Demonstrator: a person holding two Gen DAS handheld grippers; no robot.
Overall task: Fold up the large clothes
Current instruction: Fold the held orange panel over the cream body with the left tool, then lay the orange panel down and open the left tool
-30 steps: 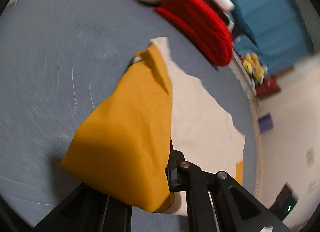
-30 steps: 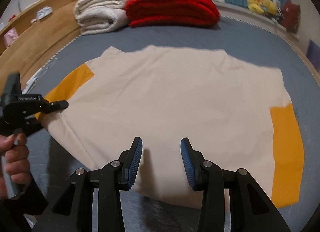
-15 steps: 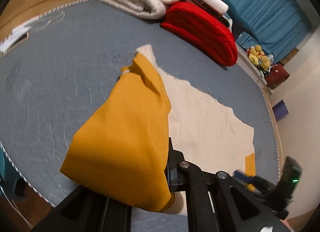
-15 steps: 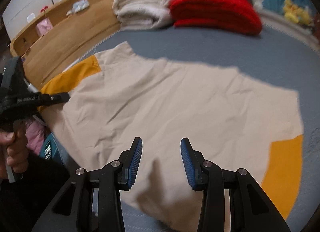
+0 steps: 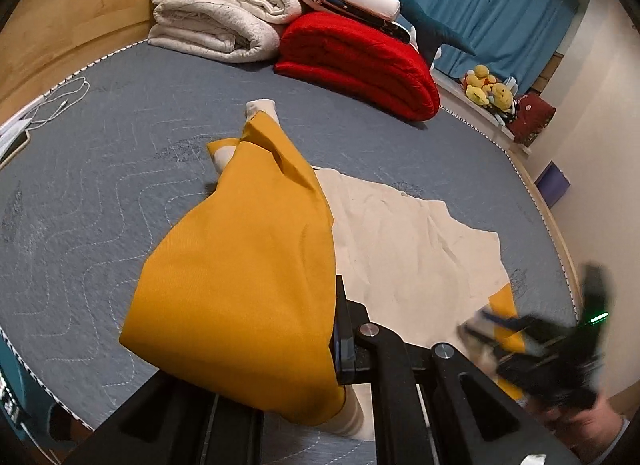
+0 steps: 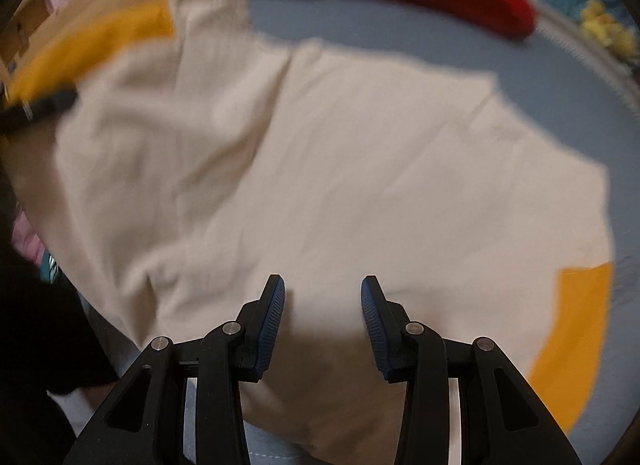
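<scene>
Gripping the yellow sleeve (image 5: 240, 285) of the cream shirt (image 5: 400, 241), the left claw (image 5: 336, 329) has its jaws closed on the fabric, which bunches over the fingers and fills the lower centre of the left wrist view. The sleeve is lifted clear of the bed (image 5: 100, 185), probably so it can be carried across the body of the shirt for a fold.

The right claw (image 6: 322, 321) hangs over the near part of the shirt in the bottom middle of its own frame, jaws parted with cream cloth showing in the gap, gripping nothing. In the left view it appears blurred at lower right, near the other yellow sleeve (image 6: 568, 341). I would guess it is heading for that sleeve or the hem, to match the left side.

The shirt lies spread across the grey quilted bed, wrinkled in the middle, one sleeve flat at lower right of the right view. Folded white towels (image 5: 216, 21) and a red blanket (image 5: 360, 65) sit at the top of the frame, well apart from the shirt, leaving room to work.
</scene>
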